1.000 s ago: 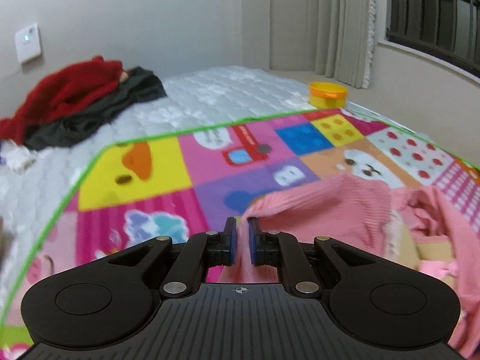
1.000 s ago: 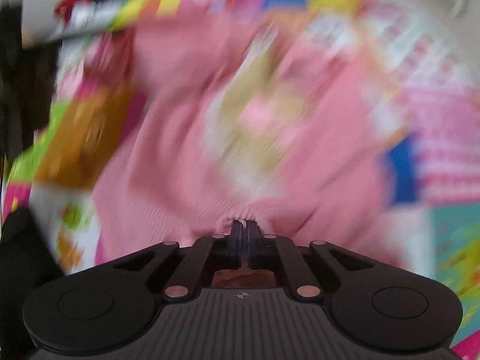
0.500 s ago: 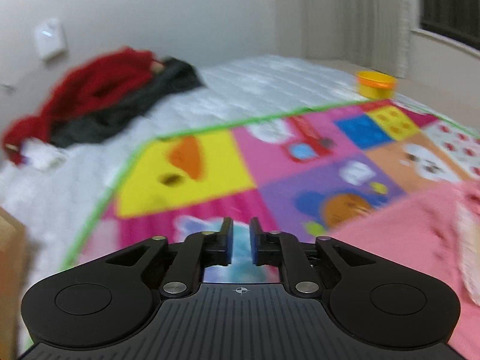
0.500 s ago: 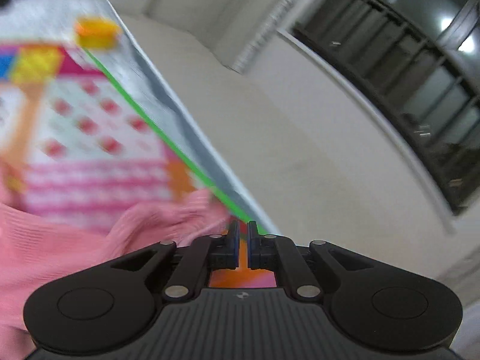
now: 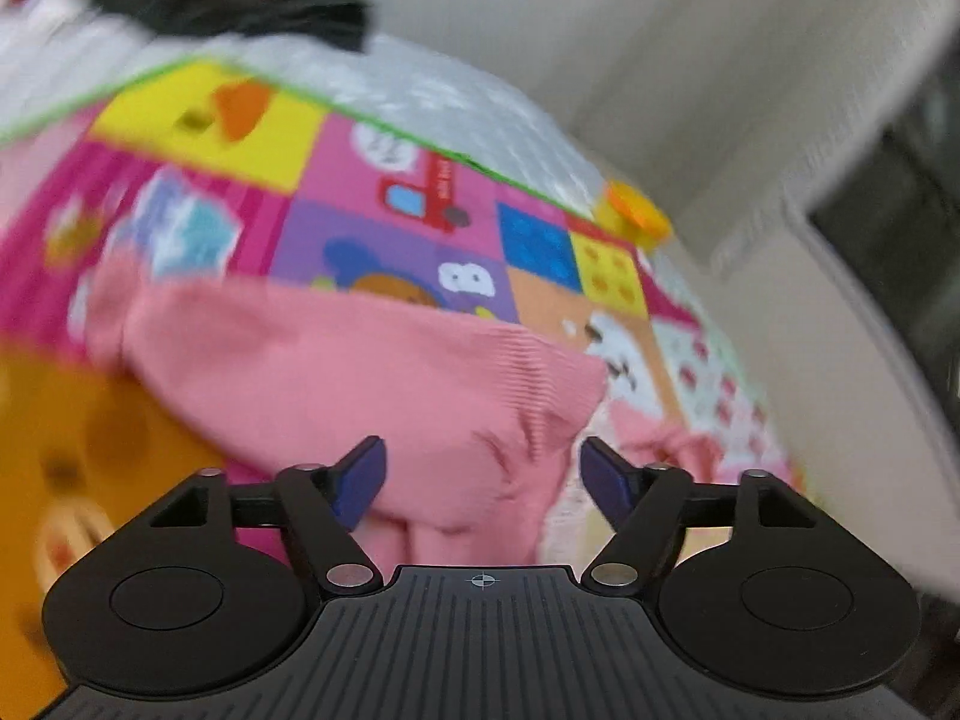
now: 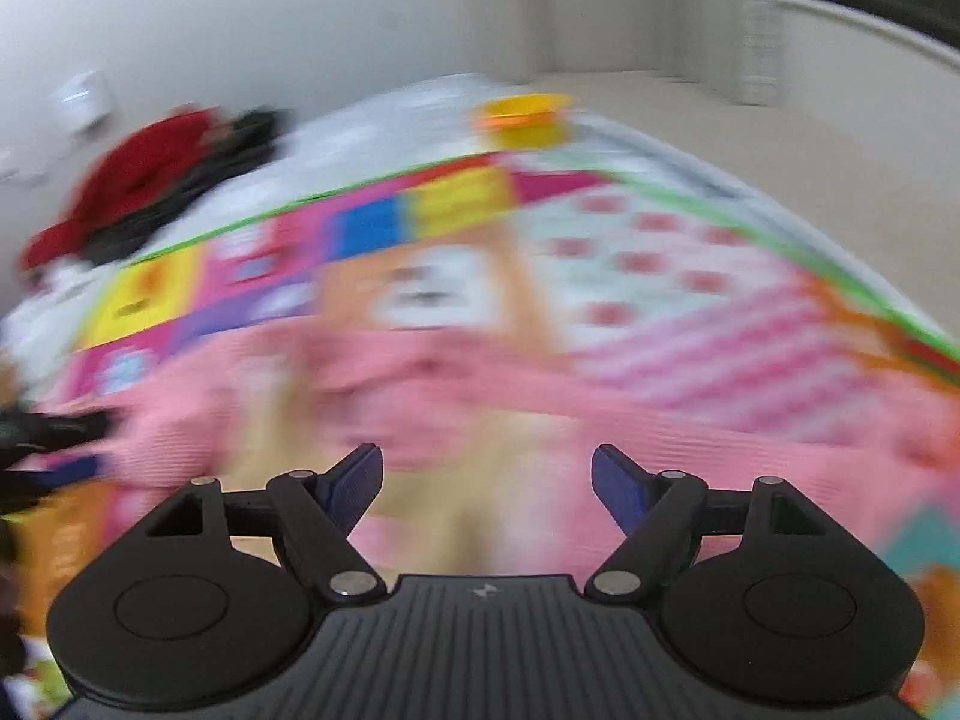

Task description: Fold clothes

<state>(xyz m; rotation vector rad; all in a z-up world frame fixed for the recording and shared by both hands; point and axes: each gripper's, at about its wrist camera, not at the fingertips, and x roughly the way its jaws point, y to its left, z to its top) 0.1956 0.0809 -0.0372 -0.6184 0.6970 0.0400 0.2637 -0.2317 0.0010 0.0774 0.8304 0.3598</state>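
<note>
On the bed, over the play mat: a pink garment [image 5: 360,372] lies spread across the bright patchwork play mat [image 5: 432,198], which covers a white quilted bed [image 5: 456,102].
Garment position: it lies low in both wrist views, just ahead of both tools, with a ribbed edge running toward the right in the left wrist view; its front print is too blurred to read.
Step in hand: by my reading, a fold has just been laid down and let go, and the hands are moving to pick a new edge; both views are smeared with motion.
Left tool [image 5: 483,474]: its jaws have just been opening and stand wide apart, with pink cloth showing in the gap between the blue pads but neither pad pressing on it; it holds nothing.
Right tool [image 6: 486,480]: its jaws have likewise just been opening, stand wide, and grip nothing; the garment [image 6: 480,420] lies beneath and ahead of it.
Pose, left: the tool points downward at the cloth and is rolled, so the mat's green border runs slanted across its view.
Pose, right: it points down and forward across the mat, held nearly level side to side; a dark shape at its left edge may be the other tool, though blur prevents certainty.
Next move calls for: each tool settling on one clear edge or corner, closing on a single layer, then lifting together so the fold stays straight.
Elsewhere: a red and dark pile of clothes [image 6: 150,186] and a yellow tub [image 6: 522,117] sit well apart at the far end of the bed.
</note>
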